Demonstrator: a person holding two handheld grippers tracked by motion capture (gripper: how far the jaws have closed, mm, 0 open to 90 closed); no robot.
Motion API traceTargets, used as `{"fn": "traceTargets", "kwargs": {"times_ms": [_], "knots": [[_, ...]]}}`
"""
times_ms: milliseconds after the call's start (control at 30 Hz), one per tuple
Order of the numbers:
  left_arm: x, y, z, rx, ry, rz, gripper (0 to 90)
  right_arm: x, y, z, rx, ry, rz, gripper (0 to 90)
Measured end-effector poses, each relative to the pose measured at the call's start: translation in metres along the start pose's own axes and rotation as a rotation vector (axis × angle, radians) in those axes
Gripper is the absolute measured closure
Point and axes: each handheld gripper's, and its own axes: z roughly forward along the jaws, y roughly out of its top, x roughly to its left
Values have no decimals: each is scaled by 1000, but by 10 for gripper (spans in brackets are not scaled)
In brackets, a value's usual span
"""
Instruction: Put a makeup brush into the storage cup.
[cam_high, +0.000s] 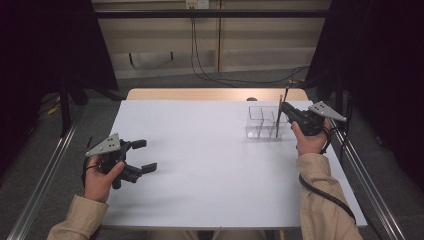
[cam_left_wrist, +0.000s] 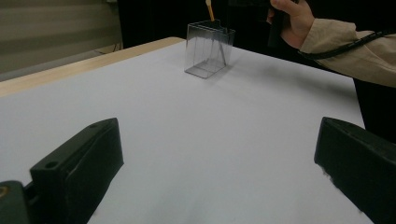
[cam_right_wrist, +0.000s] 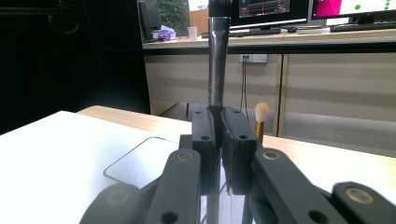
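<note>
A clear plastic box (cam_high: 261, 122) with compartments stands at the table's far right. My right gripper (cam_high: 285, 108) hovers just over its right end, shut on a thin dark brush handle (cam_high: 278, 125) held upright, whose lower end reaches down into the box. In the right gripper view the jaws (cam_right_wrist: 220, 140) clamp that dark handle (cam_right_wrist: 217, 65), and a second brush (cam_right_wrist: 260, 122) with a cream tip and gold ferrule stands behind them. That brush's orange handle (cam_left_wrist: 209, 9) rises from the box (cam_left_wrist: 208, 51). At the near left, my left gripper (cam_high: 146, 156) rests low over the white tabletop, open and empty (cam_left_wrist: 217, 163).
The white table top (cam_high: 200, 150) ends in a wooden strip (cam_high: 215, 94) at the far side. Metal rails (cam_high: 45, 170) run along both sides. Cables (cam_high: 240, 80) lie on the floor beyond. A desk with monitors (cam_right_wrist: 266, 9) stands far behind.
</note>
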Motion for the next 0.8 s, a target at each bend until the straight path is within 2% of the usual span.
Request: {"fn": "traceTargets", "kwargs": {"times_ms": [800], "knots": [[0,0,-1,1,4,1,10,2,-4,1,23,5,-16,842]]}}
